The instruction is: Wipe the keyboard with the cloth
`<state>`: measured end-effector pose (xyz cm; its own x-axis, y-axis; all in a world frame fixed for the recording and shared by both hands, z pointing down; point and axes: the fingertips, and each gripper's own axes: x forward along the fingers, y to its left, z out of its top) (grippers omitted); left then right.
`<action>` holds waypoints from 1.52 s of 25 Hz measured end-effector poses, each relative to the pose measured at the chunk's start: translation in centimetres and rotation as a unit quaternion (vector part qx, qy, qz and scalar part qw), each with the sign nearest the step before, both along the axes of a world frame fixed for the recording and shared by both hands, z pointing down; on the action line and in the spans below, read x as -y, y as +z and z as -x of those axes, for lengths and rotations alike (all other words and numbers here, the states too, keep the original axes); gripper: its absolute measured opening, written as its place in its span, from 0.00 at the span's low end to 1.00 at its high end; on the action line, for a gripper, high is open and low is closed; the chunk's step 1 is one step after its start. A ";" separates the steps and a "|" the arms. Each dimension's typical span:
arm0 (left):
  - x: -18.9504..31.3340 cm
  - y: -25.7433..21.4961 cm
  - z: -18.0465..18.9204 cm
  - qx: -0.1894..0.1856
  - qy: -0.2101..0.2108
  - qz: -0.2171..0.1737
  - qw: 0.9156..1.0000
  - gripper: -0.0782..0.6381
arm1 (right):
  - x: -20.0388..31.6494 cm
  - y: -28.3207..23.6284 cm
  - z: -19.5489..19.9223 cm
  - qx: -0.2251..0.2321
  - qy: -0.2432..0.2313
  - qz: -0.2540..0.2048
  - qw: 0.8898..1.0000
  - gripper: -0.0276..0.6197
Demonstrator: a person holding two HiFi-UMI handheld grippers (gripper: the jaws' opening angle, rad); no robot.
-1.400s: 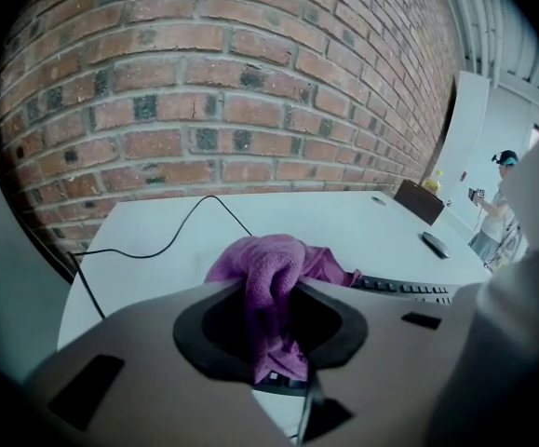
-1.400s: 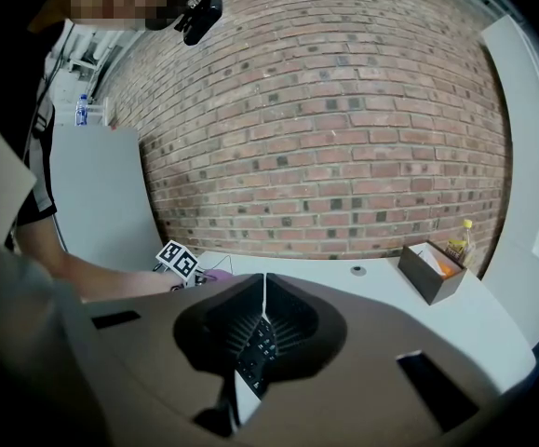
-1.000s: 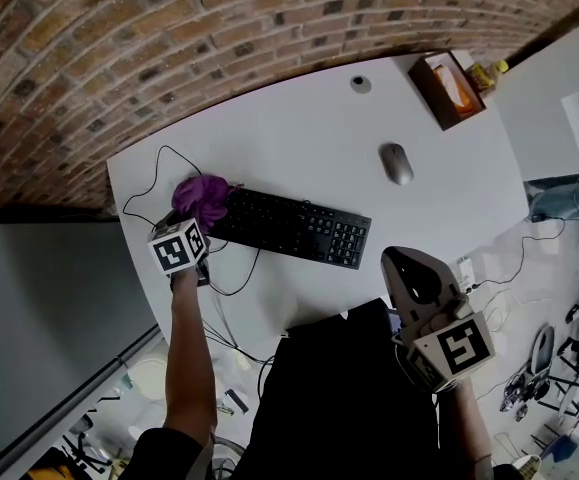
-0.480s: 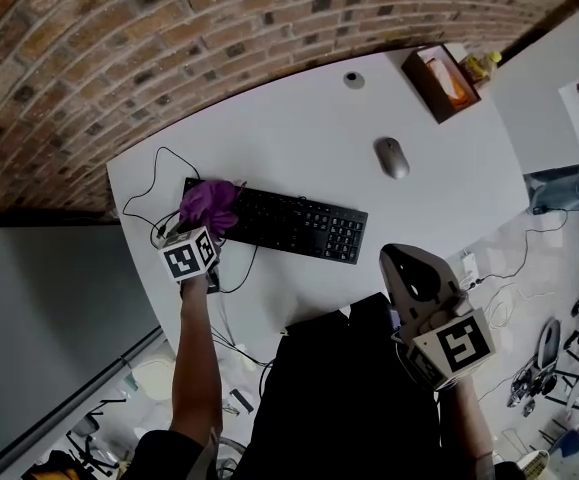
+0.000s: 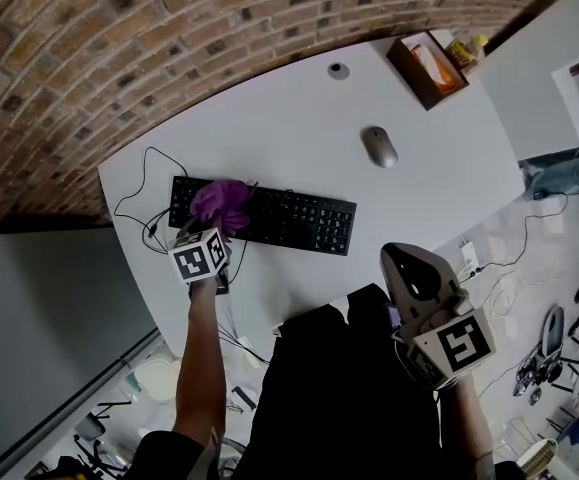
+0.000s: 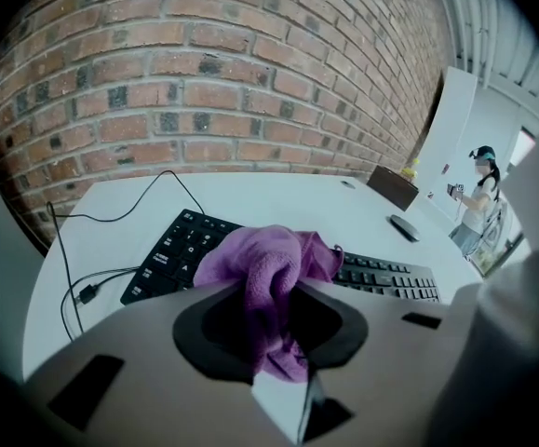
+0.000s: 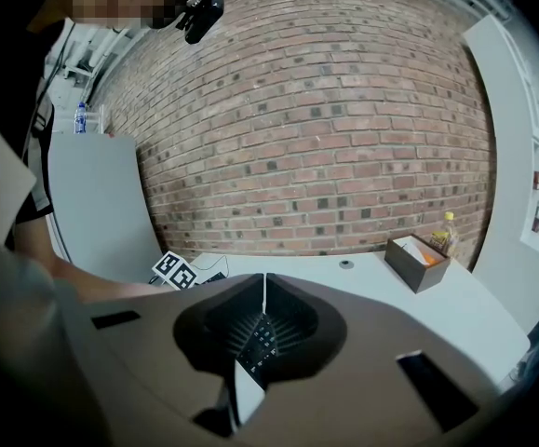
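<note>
My left tongs (image 5: 213,230), clamped on the purple cloth (image 5: 220,204), have dragged it from the keyboard's (image 5: 294,220) left end rightward across the keys nearest the surface's (image 5: 299,138) left edge, so wiping has barely begun, while my right tongs (image 7: 263,296) wait closed and empty.

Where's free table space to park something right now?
Widest bare patch: between keyboard and the wall-side edge of the table, left of the mouse. Also bare right of the keyboard, nearer than the mouse. Crowded: keyboard's left end, with cables and cloth.
</note>
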<state>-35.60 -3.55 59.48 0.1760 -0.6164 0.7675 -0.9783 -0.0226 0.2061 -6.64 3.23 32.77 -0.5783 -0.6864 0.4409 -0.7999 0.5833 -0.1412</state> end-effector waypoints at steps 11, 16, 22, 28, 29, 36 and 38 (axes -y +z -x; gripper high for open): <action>-0.7 0.1 -5.9 -0.018 0.046 0.000 0.999 0.25 | -0.9 0.3 -2.2 0.005 0.022 0.006 1.000 0.07; -0.8 0.2 -8.4 -0.016 0.084 0.000 0.996 0.25 | -1.2 0.5 -3.1 0.007 0.029 0.009 1.000 0.07; -1.0 0.1 -11.5 -0.023 0.119 0.003 0.993 0.25 | -1.4 0.4 -3.9 0.009 0.037 0.007 0.999 0.07; -1.2 0.1 -14.5 -0.026 0.156 0.006 0.987 0.25 | -1.5 0.3 -4.9 0.009 0.047 0.007 0.999 0.07; -1.2 0.1 -15.0 -0.027 0.162 0.006 0.986 0.25 | -1.4 0.3 -5.0 0.009 0.049 0.007 0.999 0.07; -1.9 0.1 -18.1 -0.033 0.195 0.009 0.980 0.25 | -1.4 0.4 -5.8 0.010 0.055 0.006 0.998 0.07; -2.1 0.1 -19.0 -0.036 0.204 0.010 0.978 0.25 | -1.5 0.3 -6.0 0.010 0.056 0.006 0.998 0.07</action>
<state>-16.62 -1.45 59.54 0.4572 -0.4691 0.7556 -0.8722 -0.4026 0.2778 -0.64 4.68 33.11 -0.5065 -0.7426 0.4381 -0.8573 0.4879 -0.1643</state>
